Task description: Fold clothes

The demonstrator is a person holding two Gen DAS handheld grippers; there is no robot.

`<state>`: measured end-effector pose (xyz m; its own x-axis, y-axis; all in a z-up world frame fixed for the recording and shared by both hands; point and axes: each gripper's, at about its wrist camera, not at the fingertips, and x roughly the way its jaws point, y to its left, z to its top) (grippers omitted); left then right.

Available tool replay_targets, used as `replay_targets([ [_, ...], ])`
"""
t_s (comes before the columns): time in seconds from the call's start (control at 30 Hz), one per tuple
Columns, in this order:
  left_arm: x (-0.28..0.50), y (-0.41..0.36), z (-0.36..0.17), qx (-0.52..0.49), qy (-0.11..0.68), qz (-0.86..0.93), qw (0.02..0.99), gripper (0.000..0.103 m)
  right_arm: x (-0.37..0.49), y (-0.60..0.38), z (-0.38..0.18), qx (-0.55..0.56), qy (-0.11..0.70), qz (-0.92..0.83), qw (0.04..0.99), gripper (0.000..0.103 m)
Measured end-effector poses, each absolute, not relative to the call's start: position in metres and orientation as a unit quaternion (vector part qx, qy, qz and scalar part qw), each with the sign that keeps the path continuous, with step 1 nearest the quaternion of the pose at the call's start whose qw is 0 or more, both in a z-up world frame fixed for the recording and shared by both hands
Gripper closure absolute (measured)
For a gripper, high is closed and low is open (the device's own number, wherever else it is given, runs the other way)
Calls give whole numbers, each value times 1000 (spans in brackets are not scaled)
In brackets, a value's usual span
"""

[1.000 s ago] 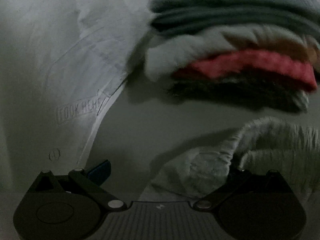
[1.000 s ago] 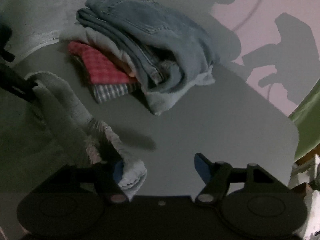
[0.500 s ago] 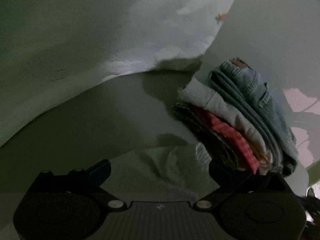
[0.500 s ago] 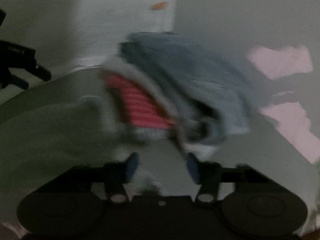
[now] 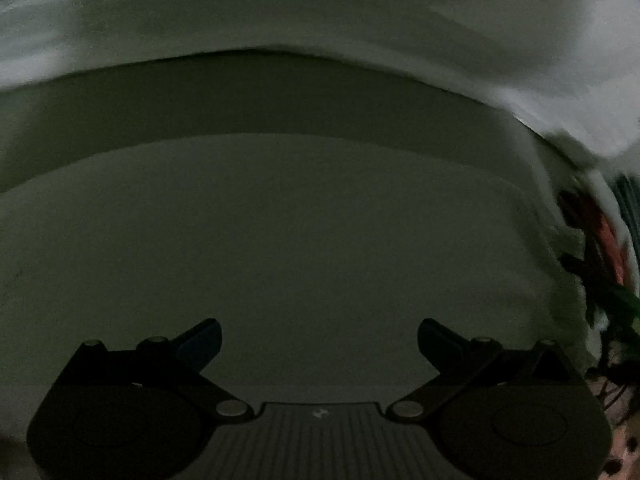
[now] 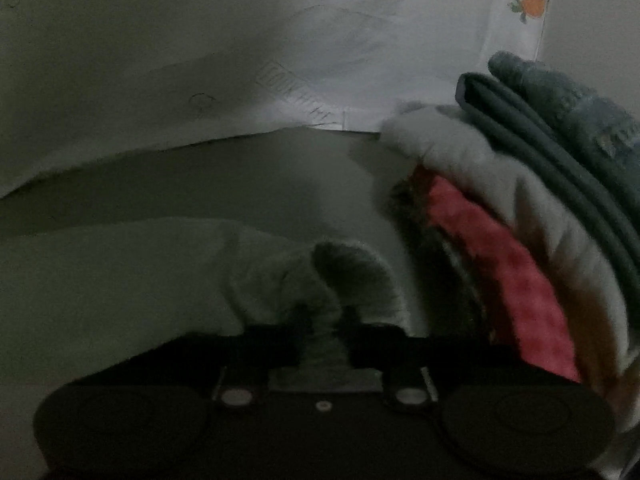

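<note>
A stack of folded clothes [image 6: 516, 216] already sits finished, while just left of it the pale garment [image 6: 304, 280] remains unfolded, pinched in the right tool [image 6: 324, 320]; the left tool [image 5: 319, 336] gapes empty.

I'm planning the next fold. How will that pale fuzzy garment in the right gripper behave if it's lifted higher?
The pale fuzzy garment would likely hang limp: it already bunches and folds where the right gripper pinches it. Its nap looks fuzzy, so it probably won't slip from the fingers. Lifted, the trailing part may drag toward the folded stack beside it.
</note>
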<state>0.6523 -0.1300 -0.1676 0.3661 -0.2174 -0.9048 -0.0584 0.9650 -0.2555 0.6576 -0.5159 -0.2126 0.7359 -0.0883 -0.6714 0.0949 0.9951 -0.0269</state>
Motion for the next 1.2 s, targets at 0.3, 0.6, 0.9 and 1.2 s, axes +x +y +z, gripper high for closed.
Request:
replay_targets([
  [0.3,611,-61,-152,-140,541,41,828,0,703,-530,-211,-44,360,-157,919,90],
  [0.6,535,-3,-166,-182,591,90,781,0,629,-494,-175,-31,339,-171,925,43],
  [0.9,494,50,-182,-231,616,96,747,3,498,-390,-165,-21,397,-93,913,29],
  [1.2,456,128,-168,-308,534,120,778,4,390,-283,-164,63,463,-49,883,29],
])
